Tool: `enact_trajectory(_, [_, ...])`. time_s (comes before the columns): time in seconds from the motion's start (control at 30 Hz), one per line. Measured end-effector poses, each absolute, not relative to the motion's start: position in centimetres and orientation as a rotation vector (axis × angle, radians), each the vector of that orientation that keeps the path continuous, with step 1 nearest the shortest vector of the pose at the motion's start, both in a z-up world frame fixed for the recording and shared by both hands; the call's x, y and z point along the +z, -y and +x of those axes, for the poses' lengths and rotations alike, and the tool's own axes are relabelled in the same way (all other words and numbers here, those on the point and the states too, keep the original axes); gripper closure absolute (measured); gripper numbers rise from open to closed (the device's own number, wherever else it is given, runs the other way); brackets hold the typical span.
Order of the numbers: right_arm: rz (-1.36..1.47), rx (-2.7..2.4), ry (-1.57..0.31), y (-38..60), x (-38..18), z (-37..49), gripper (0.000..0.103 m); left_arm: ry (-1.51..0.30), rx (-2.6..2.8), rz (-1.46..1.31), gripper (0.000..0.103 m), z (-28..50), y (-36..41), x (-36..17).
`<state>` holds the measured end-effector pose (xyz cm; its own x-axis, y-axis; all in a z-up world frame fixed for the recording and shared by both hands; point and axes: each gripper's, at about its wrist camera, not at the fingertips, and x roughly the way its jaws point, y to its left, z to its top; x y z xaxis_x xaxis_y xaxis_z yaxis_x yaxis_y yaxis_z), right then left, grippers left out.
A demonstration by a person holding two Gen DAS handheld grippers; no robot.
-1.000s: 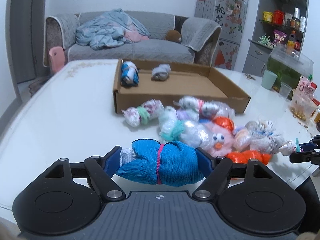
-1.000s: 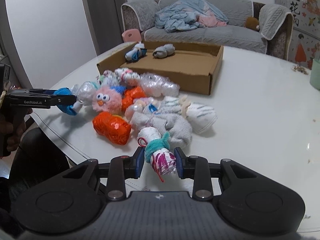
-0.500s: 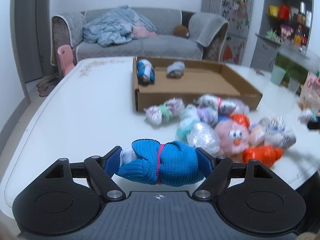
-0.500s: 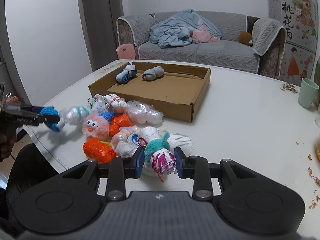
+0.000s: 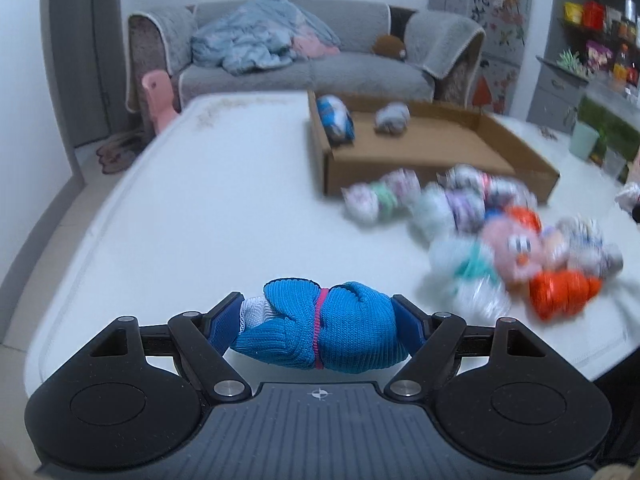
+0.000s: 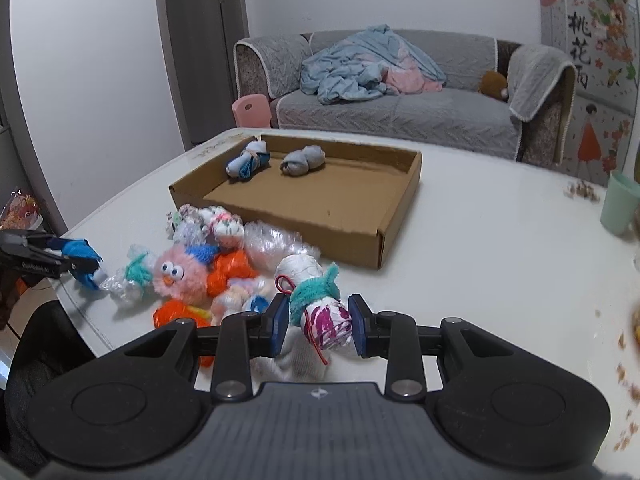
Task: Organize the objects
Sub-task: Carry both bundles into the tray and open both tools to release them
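My left gripper [image 5: 320, 326] is shut on a blue knitted sock bundle [image 5: 332, 332] with a pink band, held above the white table [image 5: 220, 208]. It also shows at the left of the right wrist view [image 6: 82, 264]. My right gripper [image 6: 318, 326] is shut on a white and magenta sock bundle [image 6: 320, 312] tied with teal. A cardboard tray [image 6: 360, 236] holds a blue-white bundle [image 6: 248, 162] and a grey bundle [image 6: 302, 162]. A pile of several bundles, with a pink fuzzy one [image 6: 180, 276], lies in front of the tray.
A green cup [image 6: 618, 208] stands at the table's right, with crumbs near the right edge. A grey sofa [image 6: 400, 112] with a blue blanket and a pink child's chair [image 6: 250, 110] stand beyond the table. Shelves [image 5: 592, 40] stand at the right.
Both grippers have lifted and moved with their bundles. The left view has swung left, so the tray and pile now sit further right. The right gripper has risen above the pile.
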<state>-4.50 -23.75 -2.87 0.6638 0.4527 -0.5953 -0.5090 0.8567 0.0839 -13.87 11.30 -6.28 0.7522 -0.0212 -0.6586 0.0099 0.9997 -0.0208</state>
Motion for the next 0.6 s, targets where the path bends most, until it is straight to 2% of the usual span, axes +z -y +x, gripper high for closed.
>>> enact_trajectory(0.33, [-0.131,0.634,-0.551,20.9,2.6,2.3,0.074,-0.551,-0.084,0.041,0.021,-5.3,-9.5,2.6])
enact_trajectory(0.6, [-0.117,0.687,-0.612,15.8,4.0,11.5,0.073,-0.592,-0.199,0.09,0.021,5.2,-4.3,3.5])
